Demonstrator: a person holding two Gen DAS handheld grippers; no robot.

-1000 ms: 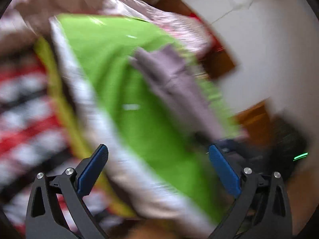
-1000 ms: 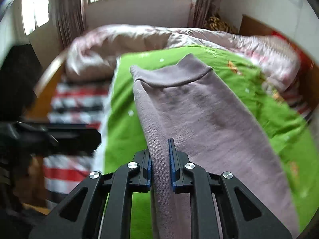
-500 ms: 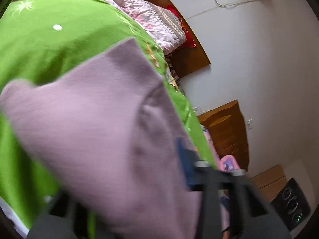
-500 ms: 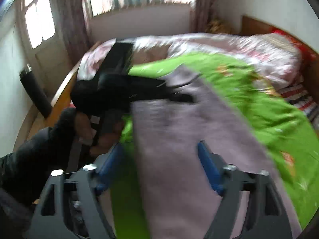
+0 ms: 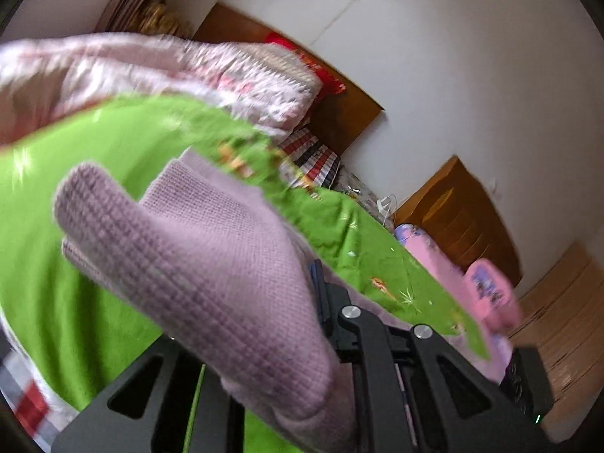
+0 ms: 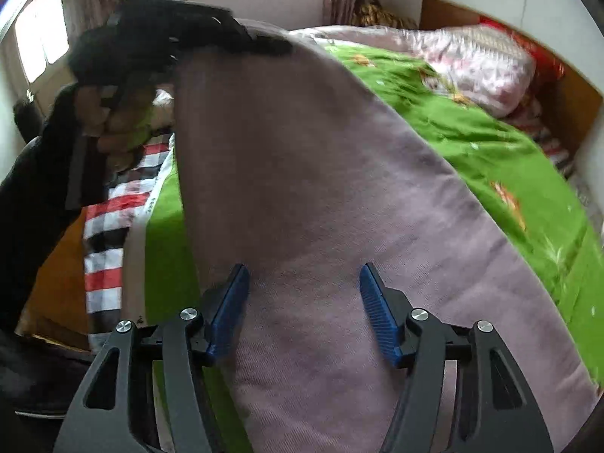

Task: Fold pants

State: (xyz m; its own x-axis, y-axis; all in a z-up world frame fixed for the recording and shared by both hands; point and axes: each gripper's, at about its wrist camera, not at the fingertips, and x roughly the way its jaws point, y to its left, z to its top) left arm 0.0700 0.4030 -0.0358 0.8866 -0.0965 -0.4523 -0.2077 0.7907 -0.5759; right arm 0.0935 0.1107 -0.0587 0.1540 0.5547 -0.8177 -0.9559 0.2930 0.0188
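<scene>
The mauve knit pants lie lengthwise on the green bedspread. My left gripper is shut on the far end of the pants and holds it lifted off the bed. In the left wrist view that end drapes over the fingers and hides the left one. My right gripper is open, its blue pads either side of the near part of the pants, not gripping.
A pink quilt is bunched at the head of the bed by a wooden headboard. A red checked sheet hangs at the bed's left edge. A wooden cabinet stands against the white wall.
My right gripper has let go of the pants and opened. My left gripper has closed on the far end of the pants and raised it.
</scene>
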